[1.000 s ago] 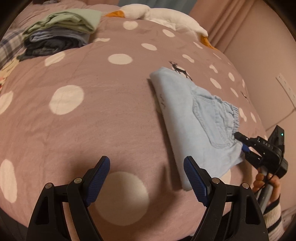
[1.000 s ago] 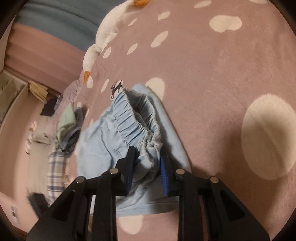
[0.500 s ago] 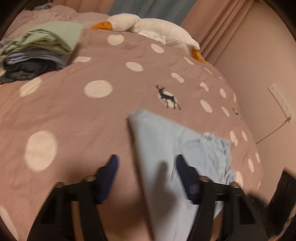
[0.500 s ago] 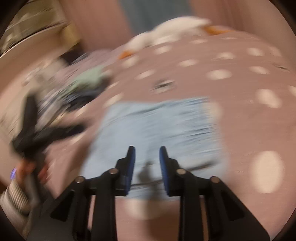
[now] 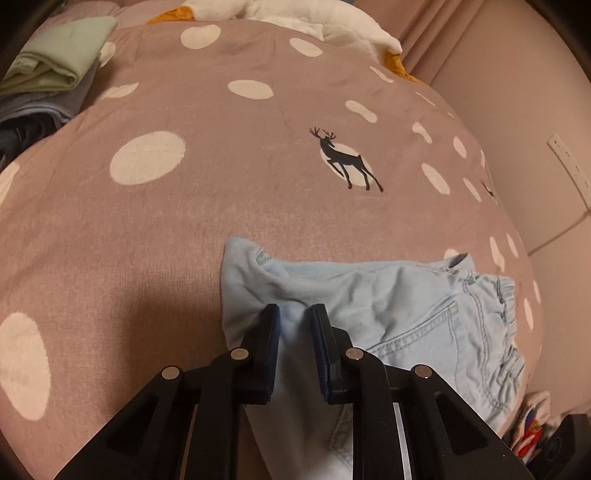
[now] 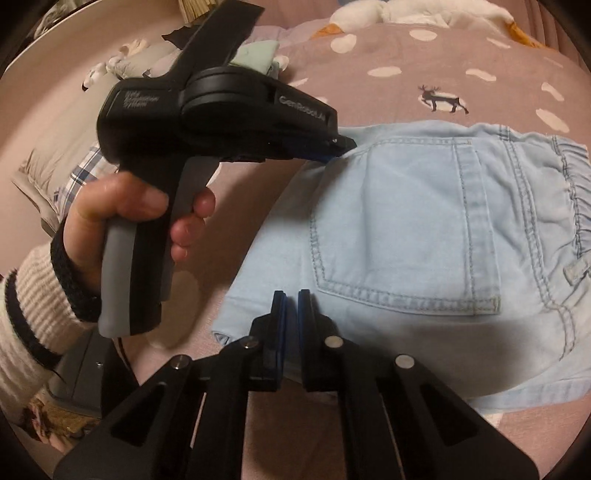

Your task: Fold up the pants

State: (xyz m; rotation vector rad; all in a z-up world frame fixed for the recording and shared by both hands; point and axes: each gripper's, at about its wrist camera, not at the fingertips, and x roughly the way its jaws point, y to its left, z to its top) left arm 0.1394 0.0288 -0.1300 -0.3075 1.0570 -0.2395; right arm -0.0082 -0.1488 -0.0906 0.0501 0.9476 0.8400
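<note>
Folded light blue denim pants [image 5: 388, 302] lie on a pink polka-dot bedspread [image 5: 184, 221], back pocket up, also in the right wrist view [image 6: 424, 229]. My left gripper [image 5: 293, 321] is shut on a raised fold of the pants at their left edge; in the right wrist view its tips [image 6: 332, 147] meet the cloth's far corner. My right gripper [image 6: 291, 306] has its jaws nearly closed at the pants' near edge, over the fabric; a grip on cloth is not clear.
A stack of folded clothes [image 5: 48, 74] sits at the far left. A white plush goose [image 5: 314, 18] lies at the bed's head. A wall with a socket [image 5: 565, 158] is on the right.
The left gripper moved right onto the pants and closed on a fold. The right gripper let go of the waistband and swung round to the near edge.
</note>
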